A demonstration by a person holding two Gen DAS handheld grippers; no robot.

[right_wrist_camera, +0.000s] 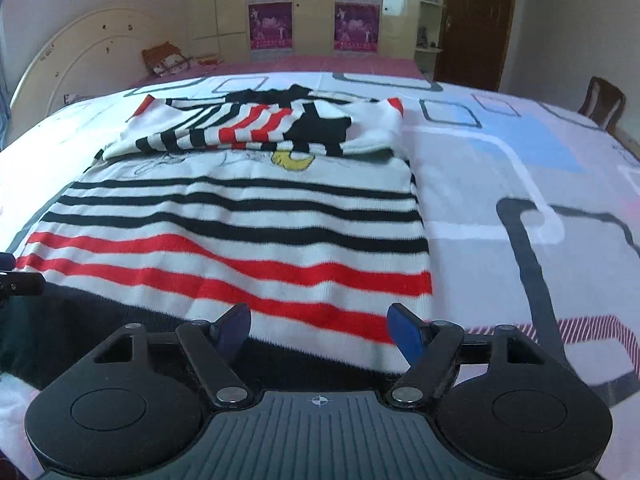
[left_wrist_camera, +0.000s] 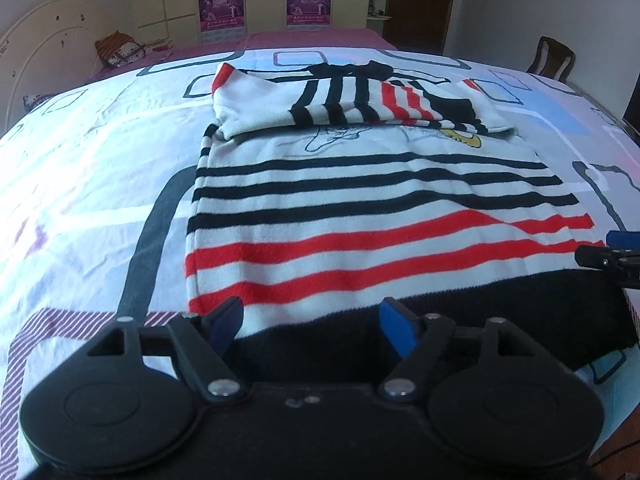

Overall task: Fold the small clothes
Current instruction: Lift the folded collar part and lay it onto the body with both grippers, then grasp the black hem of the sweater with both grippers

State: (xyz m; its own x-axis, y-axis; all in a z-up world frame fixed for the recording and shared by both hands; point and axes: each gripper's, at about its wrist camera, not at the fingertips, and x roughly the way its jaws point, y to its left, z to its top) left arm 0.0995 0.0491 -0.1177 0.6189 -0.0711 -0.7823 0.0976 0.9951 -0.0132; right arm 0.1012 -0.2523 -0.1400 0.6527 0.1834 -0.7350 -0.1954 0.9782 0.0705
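Note:
A small white sweater (left_wrist_camera: 360,208) with black and red stripes and a black hem lies flat on the bed; it also shows in the right wrist view (right_wrist_camera: 240,232). Its sleeves (left_wrist_camera: 360,96) are folded in across the chest at the far end. My left gripper (left_wrist_camera: 314,322) is open just above the black hem near the sweater's left corner. My right gripper (right_wrist_camera: 320,328) is open over the hem near the right corner. The right gripper's tip shows at the edge of the left wrist view (left_wrist_camera: 612,258); the left gripper's tip shows at the edge of the right wrist view (right_wrist_camera: 20,280).
The bed sheet (right_wrist_camera: 520,184) is white with grey, blue and pink squares. A headboard (left_wrist_camera: 40,52) stands at the left, a pillow (left_wrist_camera: 120,50) near it. A wardrobe (right_wrist_camera: 312,4) and door (right_wrist_camera: 476,20) are behind. A wooden chair (right_wrist_camera: 604,102) stands at the right.

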